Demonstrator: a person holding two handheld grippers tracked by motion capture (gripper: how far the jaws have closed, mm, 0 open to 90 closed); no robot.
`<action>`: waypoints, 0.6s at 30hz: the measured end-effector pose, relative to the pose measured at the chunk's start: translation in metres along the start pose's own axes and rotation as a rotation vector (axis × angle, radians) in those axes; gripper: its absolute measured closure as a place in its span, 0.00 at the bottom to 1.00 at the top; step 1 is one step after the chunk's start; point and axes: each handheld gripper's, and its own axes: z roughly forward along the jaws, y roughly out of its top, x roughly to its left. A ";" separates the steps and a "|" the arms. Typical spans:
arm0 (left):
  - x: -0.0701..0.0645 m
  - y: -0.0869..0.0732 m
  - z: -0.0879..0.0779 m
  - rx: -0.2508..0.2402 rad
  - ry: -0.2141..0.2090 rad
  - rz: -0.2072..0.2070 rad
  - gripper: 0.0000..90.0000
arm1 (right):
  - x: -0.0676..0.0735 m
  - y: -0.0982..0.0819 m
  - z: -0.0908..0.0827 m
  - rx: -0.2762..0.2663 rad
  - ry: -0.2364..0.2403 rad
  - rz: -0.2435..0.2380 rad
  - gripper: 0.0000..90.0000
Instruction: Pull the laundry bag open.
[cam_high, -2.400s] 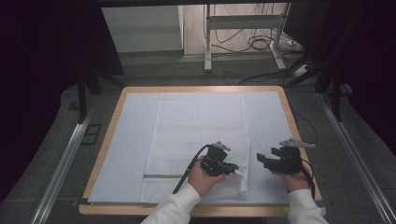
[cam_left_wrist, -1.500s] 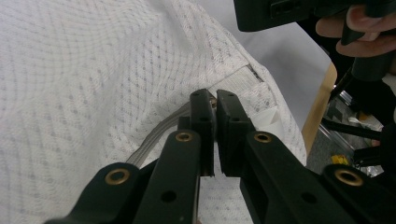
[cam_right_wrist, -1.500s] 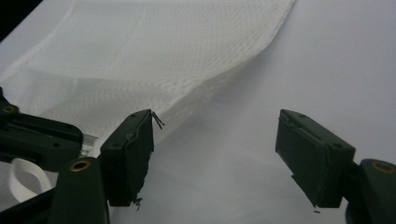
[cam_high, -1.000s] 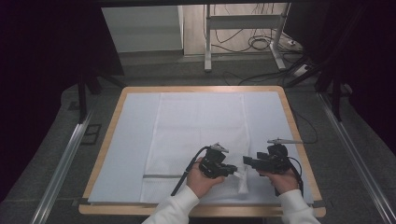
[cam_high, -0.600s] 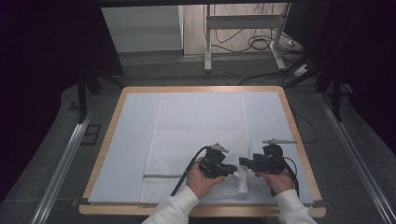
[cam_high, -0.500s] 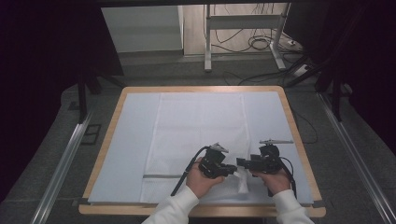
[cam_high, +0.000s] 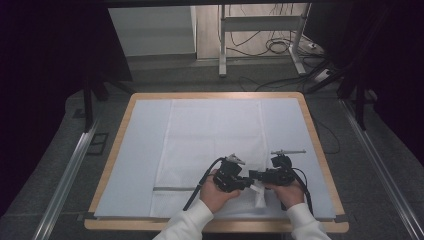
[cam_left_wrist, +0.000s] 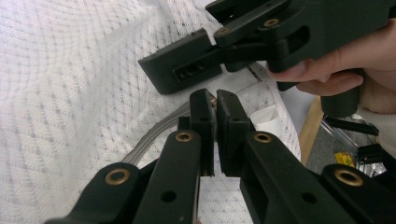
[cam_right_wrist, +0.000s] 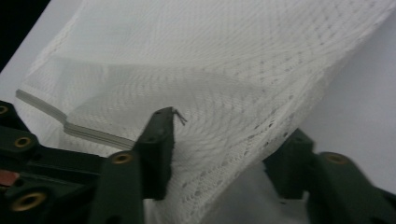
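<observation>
A white mesh bag (cam_high: 215, 135) lies flat on the white-covered table (cam_high: 320, 150). Its grey zipper (cam_high: 172, 188) runs along the near end. My left gripper (cam_high: 248, 184) (cam_left_wrist: 215, 100) is shut on the small metal zipper pull, with the grey zipper tape (cam_left_wrist: 154, 135) leading up to its tips. My right gripper (cam_high: 253, 175) (cam_right_wrist: 224, 140) points at the left one, tips almost touching it. Its jaws have just been closing and stand apart, astride a raised fold of the mesh (cam_right_wrist: 233, 60), with a gap still visible beside the far jaw.
A white cloth tag (cam_high: 260, 192) lies by the bag's near right corner. The table's wooden rim is close behind both hands. Metal rails (cam_high: 70, 170) run along both sides of the table. Desk legs and cables (cam_high: 280, 47) are on the floor beyond.
The right hand has moved left and slightly down until its gripper meets the left one. Its jaws have narrowed. The left hand has kept still.
</observation>
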 end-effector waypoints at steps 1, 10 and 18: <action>0.000 0.000 0.000 0.000 0.000 0.000 0.96 | 0.000 0.000 0.001 0.000 0.007 0.000 0.65; 0.000 -0.001 0.002 0.006 0.007 0.007 0.96 | -0.002 0.001 0.000 0.019 0.039 -0.048 0.96; 0.003 -0.002 0.005 0.015 -0.004 -0.008 0.96 | -0.002 0.002 -0.002 0.020 0.053 -0.068 0.98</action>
